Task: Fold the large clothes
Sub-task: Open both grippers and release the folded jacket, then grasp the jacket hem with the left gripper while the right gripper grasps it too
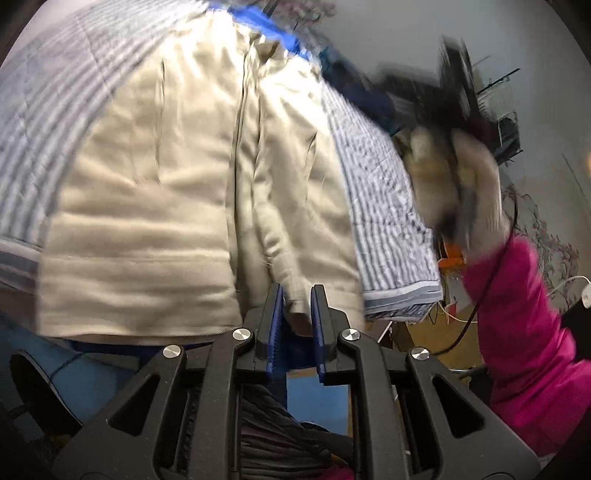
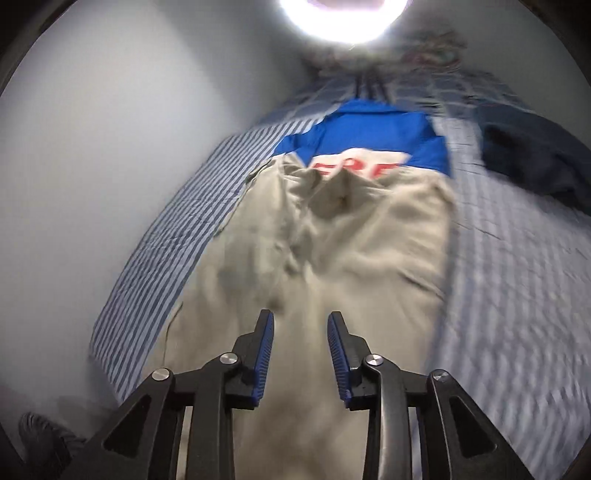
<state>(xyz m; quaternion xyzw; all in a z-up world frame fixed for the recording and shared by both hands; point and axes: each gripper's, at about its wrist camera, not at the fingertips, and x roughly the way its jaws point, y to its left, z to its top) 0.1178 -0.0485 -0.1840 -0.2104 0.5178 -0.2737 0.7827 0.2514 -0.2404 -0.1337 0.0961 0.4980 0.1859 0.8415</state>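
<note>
I see a striped blue and white bedsheet (image 2: 177, 236) on the bed. A dark blue cloth (image 2: 535, 162) lies bunched on it near one side. A bright round lamp (image 2: 343, 18) shines up high

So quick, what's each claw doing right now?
Left gripper: shut on the hem of the beige trousers.
Right gripper: open, holding nothing, above the trousers.

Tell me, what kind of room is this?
Probably a bedroom. Beige trousers lie spread on a bed with a striped blue and white cover, a round ceiling lamp glows above, and more clothes, a blue top and a dark one, lie on the bed.
</note>
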